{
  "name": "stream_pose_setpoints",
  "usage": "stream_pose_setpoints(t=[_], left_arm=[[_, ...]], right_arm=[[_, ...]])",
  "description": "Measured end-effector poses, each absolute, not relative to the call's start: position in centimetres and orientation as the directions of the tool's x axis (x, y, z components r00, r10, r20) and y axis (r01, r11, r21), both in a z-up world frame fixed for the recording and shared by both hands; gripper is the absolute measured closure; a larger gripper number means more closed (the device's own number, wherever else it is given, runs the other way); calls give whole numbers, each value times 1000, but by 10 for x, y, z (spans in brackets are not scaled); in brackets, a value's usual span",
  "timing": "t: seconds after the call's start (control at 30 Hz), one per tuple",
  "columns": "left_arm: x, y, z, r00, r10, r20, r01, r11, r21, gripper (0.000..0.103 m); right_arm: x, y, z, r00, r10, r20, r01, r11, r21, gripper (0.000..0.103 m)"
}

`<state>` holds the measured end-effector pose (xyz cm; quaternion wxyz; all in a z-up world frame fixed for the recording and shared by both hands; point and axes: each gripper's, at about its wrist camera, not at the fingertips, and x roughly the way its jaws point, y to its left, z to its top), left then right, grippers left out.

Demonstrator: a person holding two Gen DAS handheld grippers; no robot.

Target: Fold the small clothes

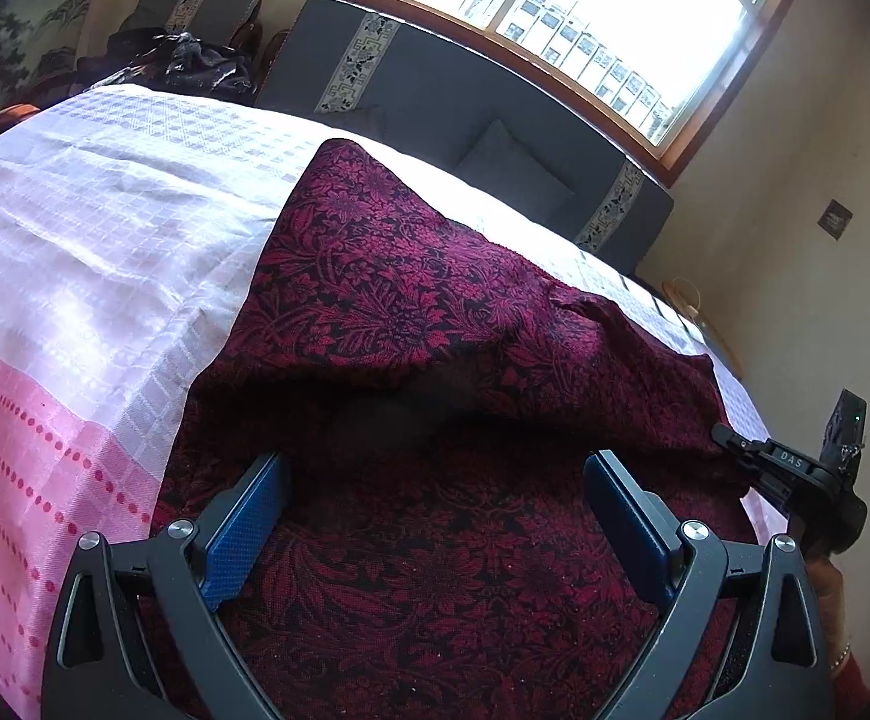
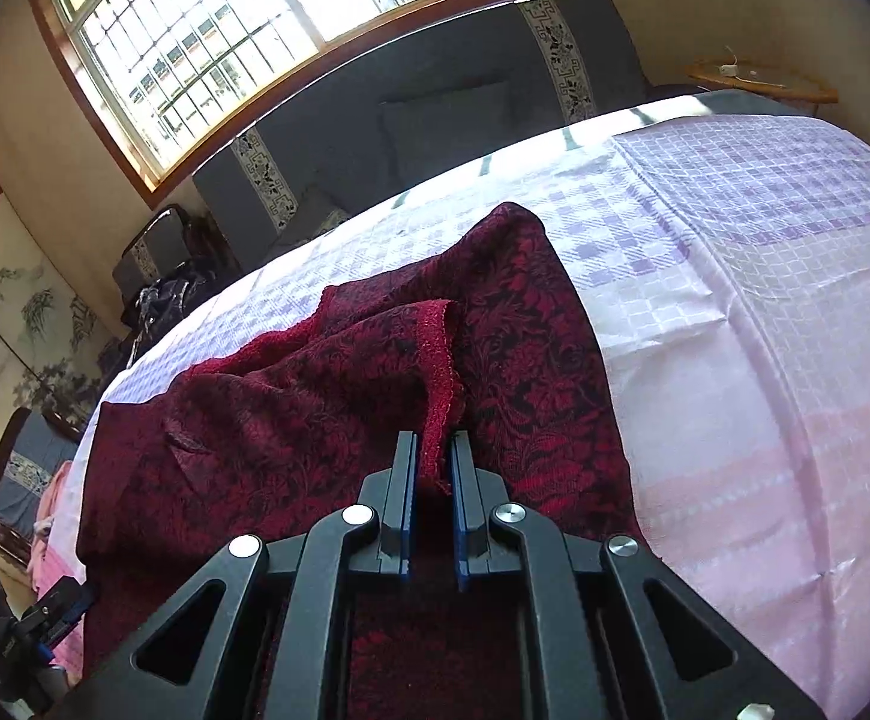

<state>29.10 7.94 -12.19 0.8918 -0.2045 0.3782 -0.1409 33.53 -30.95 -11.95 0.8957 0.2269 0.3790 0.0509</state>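
Two grippers in our hands over one dark red floral garment (image 1: 411,276), which lies partly folded on the pink-and-white checked cloth (image 1: 93,222) covering the bed. Our left gripper (image 1: 435,516) is spread wide, released, garment lying between and under its blue pads (image 1: 243,528), none pinched. Our right gripper (image 2: 435,462) is clenched on a raised hem fold of the garment, which stands up just ahead of its fingertips.
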Motion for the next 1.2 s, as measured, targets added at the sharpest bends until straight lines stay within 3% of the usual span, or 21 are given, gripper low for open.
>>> stream_pose_setpoints(t=[0.17,0.43,0.57,0.8,1.2], left_arm=[[291,80,-123,674,-399,-622,90,879,-468,6],[290,96,-125,701,-379,-604,31,863,-505,6],[288,93,-122,721,-270,-638,-41,903,-428,6],[284,125,-130,758,-180,-627,-209,844,-495,6],[278,146,-131,781,-68,-620,-329,799,-503,7]], right_arm=[[337,-288,-116,690,257,-677,10,931,364,94],[345,-287,-124,645,339,-685,-41,910,412,92],[347,-282,-125,629,368,-685,-86,909,409,92],[347,-289,-128,620,416,-665,-91,880,466,91],[348,-293,-129,618,415,-667,-73,876,477,91]])
